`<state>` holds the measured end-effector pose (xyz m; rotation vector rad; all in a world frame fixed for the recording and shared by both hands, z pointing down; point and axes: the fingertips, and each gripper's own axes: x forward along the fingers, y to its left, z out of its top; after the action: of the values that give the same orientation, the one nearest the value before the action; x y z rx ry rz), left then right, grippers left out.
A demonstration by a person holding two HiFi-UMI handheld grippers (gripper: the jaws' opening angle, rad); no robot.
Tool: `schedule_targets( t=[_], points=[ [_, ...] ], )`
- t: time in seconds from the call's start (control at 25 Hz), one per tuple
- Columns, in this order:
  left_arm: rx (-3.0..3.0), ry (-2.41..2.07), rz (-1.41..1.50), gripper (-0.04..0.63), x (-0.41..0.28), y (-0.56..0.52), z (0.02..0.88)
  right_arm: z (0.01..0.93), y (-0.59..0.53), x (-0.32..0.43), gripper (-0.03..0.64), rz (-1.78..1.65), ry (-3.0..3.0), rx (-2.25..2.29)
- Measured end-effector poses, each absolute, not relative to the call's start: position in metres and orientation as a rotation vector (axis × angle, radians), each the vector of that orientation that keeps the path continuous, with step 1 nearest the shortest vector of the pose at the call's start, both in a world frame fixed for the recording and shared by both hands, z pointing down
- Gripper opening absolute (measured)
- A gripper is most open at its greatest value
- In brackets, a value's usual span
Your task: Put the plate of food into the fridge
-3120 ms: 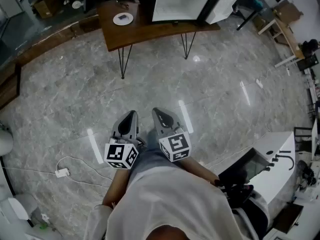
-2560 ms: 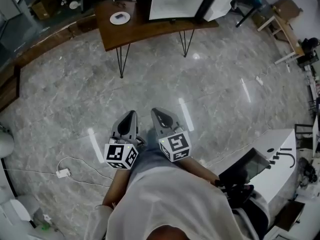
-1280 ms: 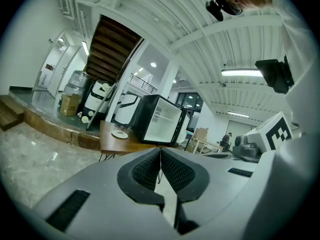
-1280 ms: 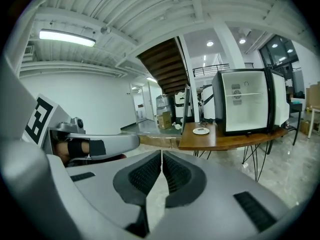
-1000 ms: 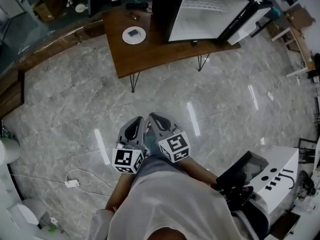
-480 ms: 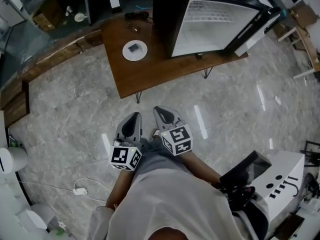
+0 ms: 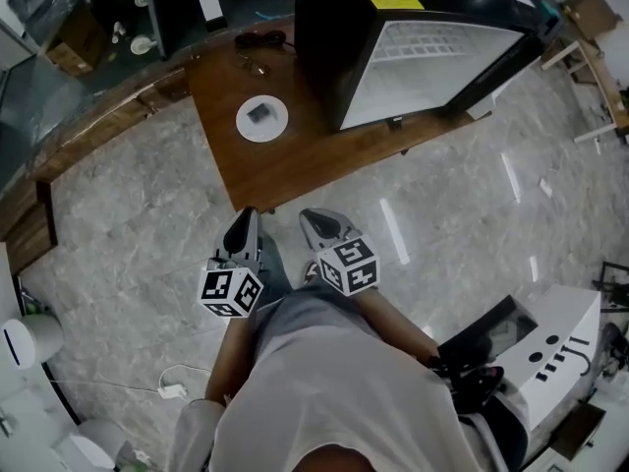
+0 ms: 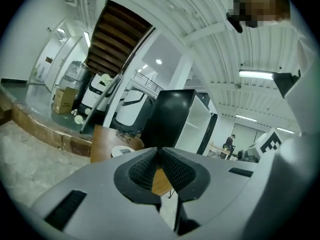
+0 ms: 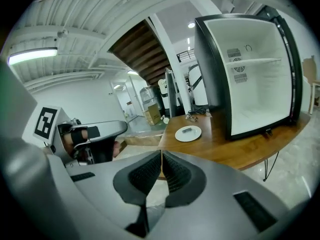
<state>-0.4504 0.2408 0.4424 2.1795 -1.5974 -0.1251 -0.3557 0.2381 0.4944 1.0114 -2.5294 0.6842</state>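
head view: your left gripper [image 7: 245,226] and right gripper [image 7: 319,226] sit side by side at frame centre, just below the tabletop [image 7: 295,170] edge.
left fingers: closed together, nothing between them.
right fingers: closed together, empty too.
plate: white plate [image 7: 261,119] with dark food [image 7: 258,113], on the tabletop upper left of centre, well apart from your grippers.
fridge: fridge [image 7: 329,37] at frame top, right of the plate, standing open with its white inside showing.

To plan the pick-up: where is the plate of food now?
In the head view, the plate lies on the wooden table, just left of the open fridge.
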Motion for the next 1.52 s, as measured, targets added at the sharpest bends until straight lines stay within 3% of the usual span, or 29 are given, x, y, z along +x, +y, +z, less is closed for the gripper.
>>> schedule_targets(
  t=[0.16,0.4,0.6,0.8,0.88,0.96,1.32,1.52],
  points=[
    [2.195,-1.567,-0.004,0.021,-0.488,0.168,0.463,0.505,0.177,-0.379,0.020,0.743,-2.479,1.092],
    [2.227,-1.383,0.240,0.021,-0.626,-0.054,0.497,0.535,-0.026,-0.514,0.020,0.912,-2.297,1.231],
    [2.217,-1.178,0.419,0.021,-0.672,-0.174,0.549,0.583,-0.123,-0.565,0.020,1.036,-2.141,1.267],
    [2.229,-0.963,0.621,0.021,-0.692,-0.261,0.604,0.629,-0.202,-0.583,0.025,1.201,-1.998,1.396],
    [2.221,-0.901,0.693,0.021,-0.692,-0.275,0.625,0.647,-0.212,-0.583,0.123,1.221,-1.933,1.411],
    [2.219,-0.848,0.759,0.021,-0.690,-0.288,0.642,0.662,-0.224,-0.581,0.152,1.292,-1.902,1.442],
    [2.226,-0.732,0.872,0.020,-0.685,-0.339,0.689,0.705,-0.278,-0.563,0.149,1.678,-1.838,1.630],
    [2.232,-0.702,0.876,0.020,-0.683,-0.372,0.706,0.722,-0.317,-0.568,0.149,2.054,-1.872,1.632]
  ],
)
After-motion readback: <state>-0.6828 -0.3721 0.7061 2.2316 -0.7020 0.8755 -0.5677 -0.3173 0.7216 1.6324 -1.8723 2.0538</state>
